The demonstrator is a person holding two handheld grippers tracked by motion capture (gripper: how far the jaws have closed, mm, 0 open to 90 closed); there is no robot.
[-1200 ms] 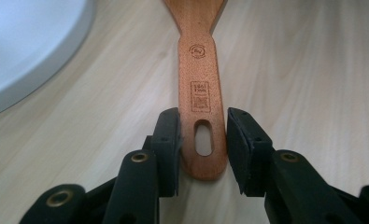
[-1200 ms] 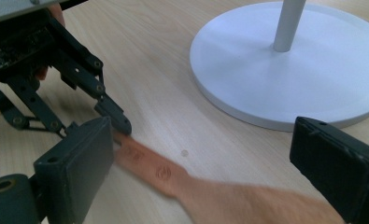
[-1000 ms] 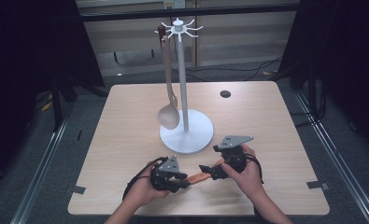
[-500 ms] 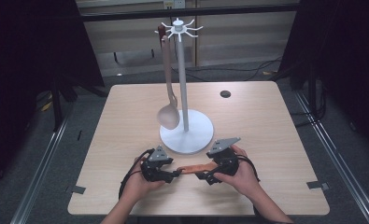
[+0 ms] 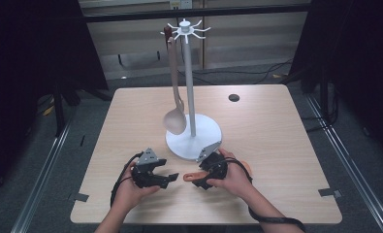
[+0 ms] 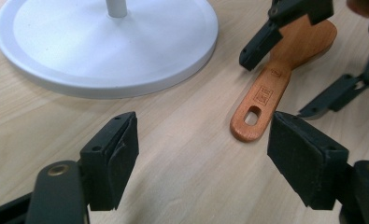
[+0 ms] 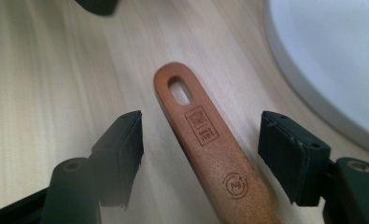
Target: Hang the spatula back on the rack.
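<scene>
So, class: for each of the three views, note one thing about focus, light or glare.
High view: bright table, dark surroundings, hands slightly soft. Left gripper view: sharp wooden spatula, soft sheen on the white stand base. Right gripper view: crisp stamp on the handle, base washed out at the corner, near jaws blurred.

Your counter (image 5: 286, 145): pale wood, rounded corners, small dark disc (image 5: 234, 97) near far edge. Grey carpet floor (image 5: 82, 126), metal rails (image 5: 43, 189) either side. Black curtains (image 5: 29, 43) flank you; cables (image 5: 247, 74) trail behind.
</scene>
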